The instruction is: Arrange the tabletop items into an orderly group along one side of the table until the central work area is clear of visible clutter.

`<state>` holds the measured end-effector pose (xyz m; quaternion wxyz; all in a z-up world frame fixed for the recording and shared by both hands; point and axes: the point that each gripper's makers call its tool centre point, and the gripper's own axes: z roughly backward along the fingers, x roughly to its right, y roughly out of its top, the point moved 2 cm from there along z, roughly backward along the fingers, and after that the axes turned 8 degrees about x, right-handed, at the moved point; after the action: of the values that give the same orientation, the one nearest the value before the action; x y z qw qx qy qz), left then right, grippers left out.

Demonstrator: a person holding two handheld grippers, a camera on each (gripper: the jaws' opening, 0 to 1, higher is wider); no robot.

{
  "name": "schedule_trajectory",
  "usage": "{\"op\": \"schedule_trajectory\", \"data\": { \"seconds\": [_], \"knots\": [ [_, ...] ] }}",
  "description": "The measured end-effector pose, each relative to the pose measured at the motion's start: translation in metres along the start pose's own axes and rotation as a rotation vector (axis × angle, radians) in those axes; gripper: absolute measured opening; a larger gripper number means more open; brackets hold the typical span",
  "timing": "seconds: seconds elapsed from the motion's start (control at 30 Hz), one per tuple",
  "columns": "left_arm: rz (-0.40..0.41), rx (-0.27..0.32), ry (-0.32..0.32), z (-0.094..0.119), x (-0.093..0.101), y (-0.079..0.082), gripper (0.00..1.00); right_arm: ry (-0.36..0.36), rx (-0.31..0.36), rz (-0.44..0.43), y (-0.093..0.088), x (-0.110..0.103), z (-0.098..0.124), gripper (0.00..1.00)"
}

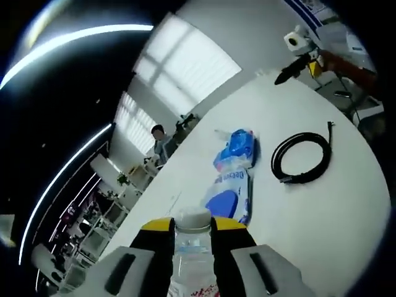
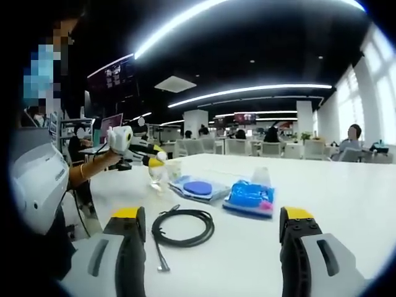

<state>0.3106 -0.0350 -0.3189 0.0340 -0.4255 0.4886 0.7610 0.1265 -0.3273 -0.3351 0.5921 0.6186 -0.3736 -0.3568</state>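
My left gripper (image 1: 193,230) is shut on a clear water bottle (image 1: 193,218) with a white cap, lifted over the white table (image 1: 322,210). Beyond it lie a blue-and-white wipes pack (image 1: 228,197), a blue packet (image 1: 238,150) and a coiled black cable (image 1: 301,158). In the right gripper view my right gripper (image 2: 212,218) is open above the table edge, with the cable (image 2: 183,228) just ahead between its jaws, untouched. Behind the cable lie the wipes pack (image 2: 198,187) and the blue packet (image 2: 250,195). The left gripper (image 2: 145,156) holds the bottle (image 2: 158,176) at the left.
The right gripper (image 1: 288,73) hangs past the table's far edge in the left gripper view, with a person's sleeve (image 1: 346,65) behind it. Office desks, chairs and seated people (image 2: 352,139) fill the room beyond the table (image 2: 346,204). Bare tabletop lies to the right of the packets.
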Motion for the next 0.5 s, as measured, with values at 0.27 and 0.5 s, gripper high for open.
{"op": "schedule_trajectory", "data": {
  "seconds": [0.27, 0.5],
  "knots": [
    [0.079, 0.014, 0.051, 0.009, -0.015, -0.005, 0.2, 0.001, 0.006, 0.0, 0.003, -0.001, 0.0, 0.86],
    [0.303, 0.105, 0.116, 0.027, -0.047, -0.015, 0.21, -0.009, 0.002, 0.003, 0.002, -0.001, 0.0, 0.86]
  ]
}}
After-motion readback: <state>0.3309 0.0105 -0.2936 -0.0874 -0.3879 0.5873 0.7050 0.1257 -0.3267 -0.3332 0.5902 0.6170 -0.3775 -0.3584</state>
